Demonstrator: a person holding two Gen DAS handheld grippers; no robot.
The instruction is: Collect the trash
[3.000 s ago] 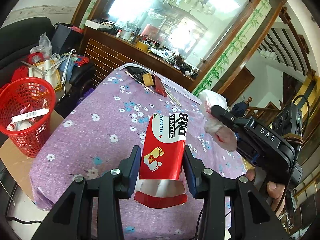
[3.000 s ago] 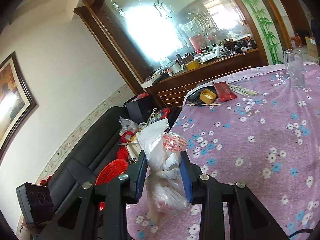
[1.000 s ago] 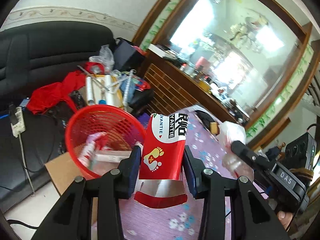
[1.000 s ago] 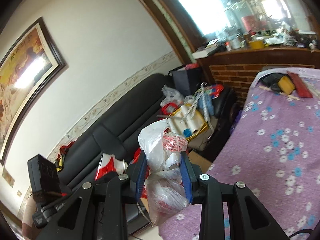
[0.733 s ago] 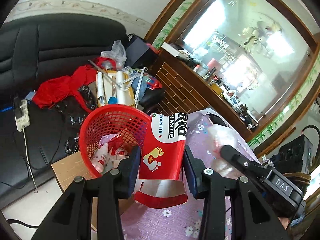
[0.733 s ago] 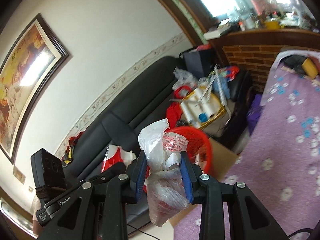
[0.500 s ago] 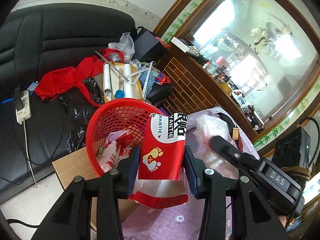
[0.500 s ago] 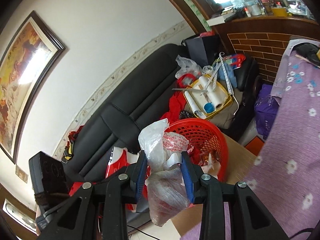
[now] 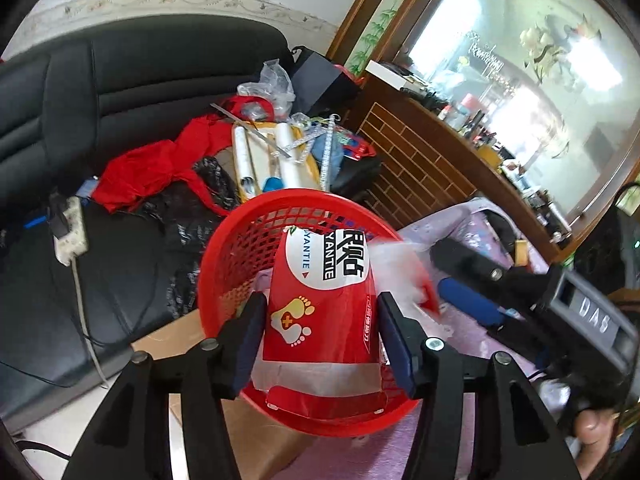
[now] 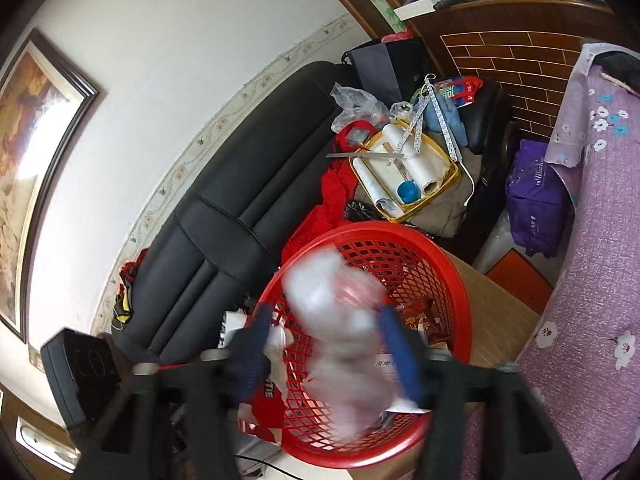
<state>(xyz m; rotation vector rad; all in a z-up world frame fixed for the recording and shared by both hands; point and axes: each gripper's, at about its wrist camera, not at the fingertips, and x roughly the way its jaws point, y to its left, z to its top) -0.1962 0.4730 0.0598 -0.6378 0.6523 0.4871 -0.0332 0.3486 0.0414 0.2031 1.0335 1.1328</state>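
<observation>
A red mesh basket (image 9: 224, 248) with trash in it stands on a cardboard box. My left gripper (image 9: 320, 312) hangs over it, and its jaws are opening. A red foot-print packet (image 9: 320, 312) stands loose between the pads, with thin gaps on both sides. In the right wrist view my right gripper (image 10: 324, 320) is also above the basket (image 10: 452, 272). Its jaws are opening wide, and a blurred white plastic bag (image 10: 340, 344) drops between them without touching the pads. From the left wrist view the right gripper's blue pad (image 9: 468, 300) and the bag (image 9: 396, 260) show over the basket's right rim.
A black sofa (image 9: 120, 80) behind the basket carries red cloth (image 9: 152, 168), a yellow tray of white rolls (image 10: 404, 172) and a power strip (image 9: 70, 228). The table with the purple flowered cloth (image 10: 600, 320) is to the right. A purple bag (image 10: 532, 200) lies by the brick-patterned cabinet (image 9: 420, 172).
Both grippers came down over the red basket. Both pairs of jaws have widened; the packet now stands loose and the plastic bag has blurred as it slips out of the right pads.
</observation>
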